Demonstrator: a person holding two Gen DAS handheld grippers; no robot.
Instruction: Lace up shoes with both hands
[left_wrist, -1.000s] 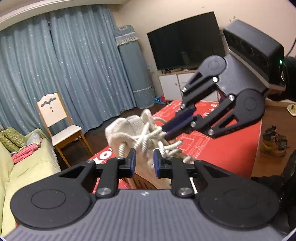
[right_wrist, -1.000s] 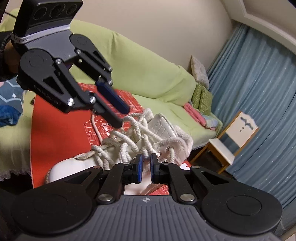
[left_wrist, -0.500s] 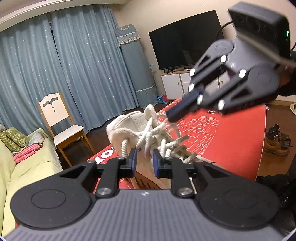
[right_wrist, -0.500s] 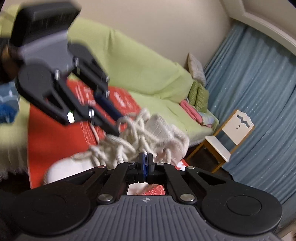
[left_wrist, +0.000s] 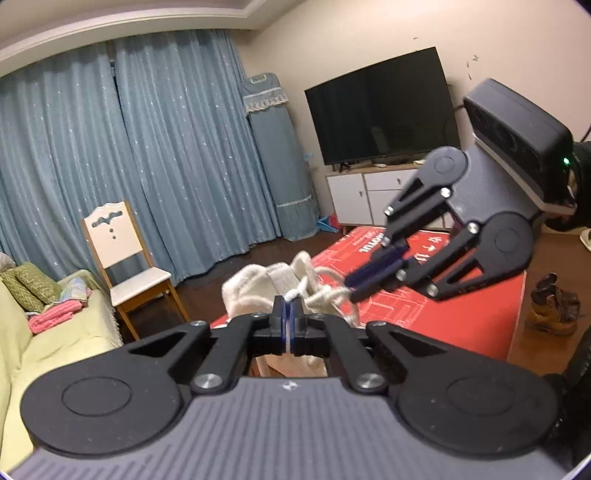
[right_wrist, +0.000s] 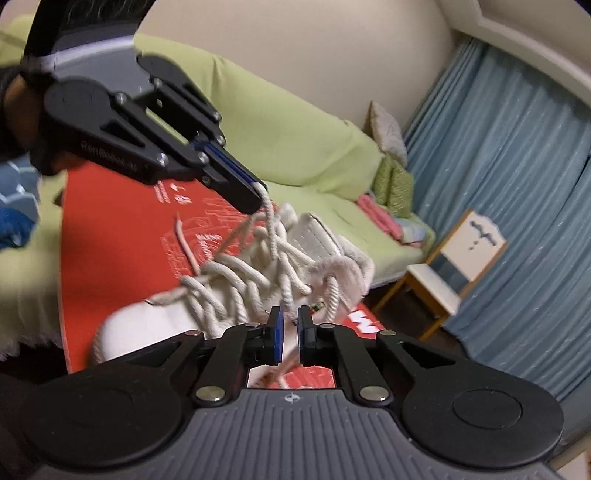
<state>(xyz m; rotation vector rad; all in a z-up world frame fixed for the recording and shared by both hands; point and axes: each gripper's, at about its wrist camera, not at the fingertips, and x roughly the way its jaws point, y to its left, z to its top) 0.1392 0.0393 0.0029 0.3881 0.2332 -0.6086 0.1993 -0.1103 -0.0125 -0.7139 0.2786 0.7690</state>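
Living room w/ blue curtains (left_wrist: 155, 155), a TV (left_wrist: 380, 118) on the far wall and a white chair (left_wrist: 122, 258) by a green sofa (right_wrist: 280, 147). Red mat (right_wrist: 122, 236) covers the counter, and on it sits a white shoe (right_wrist: 258, 280), toe toward the lower left in the right wrist view, heel collar toward the chair. Thick white rope lace (right_wrist: 273, 236) criss-crosses its front; one loose end trails over the mat beside it.

Left tongs (left_wrist: 287, 325) are closed on a strand of the lace: in the right wrist view the strand runs taut from their tip down to the shoe's upper eyelets. Right tongs (right_wrist: 290, 334) stand a bit open, pads apart w/ a narrow gap, nothing btwn them, just above the shoe's near side by the collar. In the left wrist view their tip sits right at the lace loops near the tongue.

Brown boots (left_wrist: 554, 306) stand on the wood floor past the counter's right edge; pink & green cushions lie on the sofa.
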